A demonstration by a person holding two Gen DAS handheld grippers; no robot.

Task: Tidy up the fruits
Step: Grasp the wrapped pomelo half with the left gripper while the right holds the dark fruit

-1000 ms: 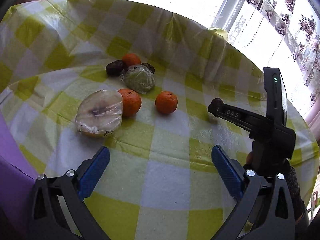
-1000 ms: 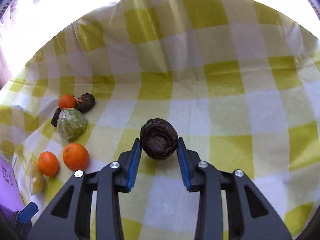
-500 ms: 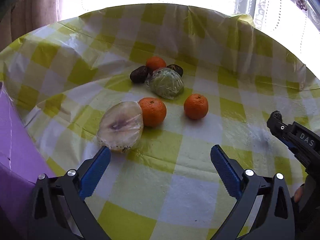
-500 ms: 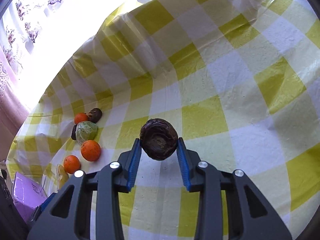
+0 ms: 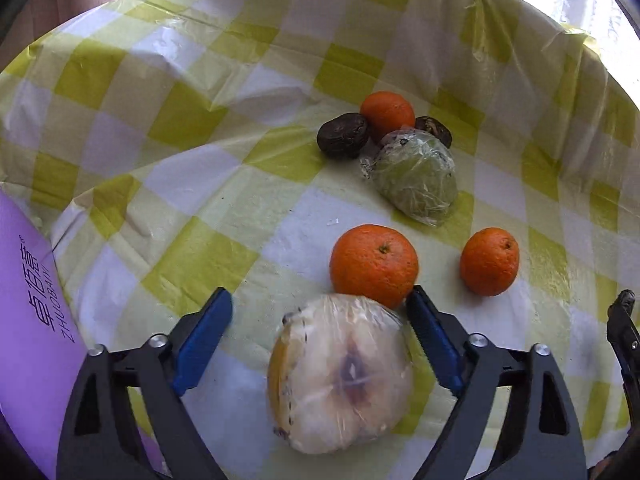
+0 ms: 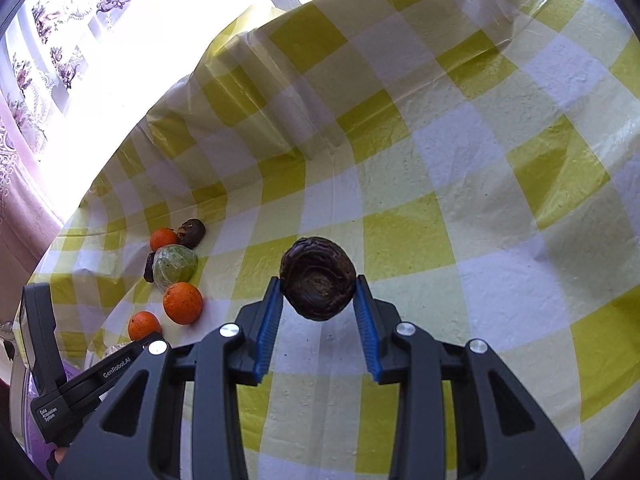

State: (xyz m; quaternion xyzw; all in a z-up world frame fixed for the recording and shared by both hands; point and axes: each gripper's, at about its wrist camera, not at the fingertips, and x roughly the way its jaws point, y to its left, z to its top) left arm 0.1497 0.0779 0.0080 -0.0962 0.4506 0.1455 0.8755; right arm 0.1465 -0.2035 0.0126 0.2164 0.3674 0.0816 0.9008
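A pale cut fruit wrapped in clear film (image 5: 340, 372) lies on the yellow-checked tablecloth (image 5: 200, 248). My left gripper (image 5: 318, 306) straddles it with its jaws closing; the blue pads are not pressing on it. Just beyond it sit two oranges (image 5: 374, 264) (image 5: 489, 261). Farther back a green wrapped fruit (image 5: 414, 176), a third orange (image 5: 387, 114) and two dark wrinkled fruits (image 5: 343, 135) (image 5: 434, 130) are bunched together. My right gripper (image 6: 318, 285) is shut on another dark wrinkled fruit (image 6: 318, 276), to the right of that cluster (image 6: 175, 266).
A purple box (image 5: 28, 320) lies at the table's left edge, close to the left gripper. The cloth rises in a fold behind the fruits (image 6: 280, 128), with bright curtained windows beyond. The left tool's body (image 6: 60, 392) shows low left in the right wrist view.
The left gripper has moved forward and tipped down over the wrapped pale fruit, and its jaws have narrowed. The right gripper rolled earlier, then stayed still, holding the dark fruit throughout.
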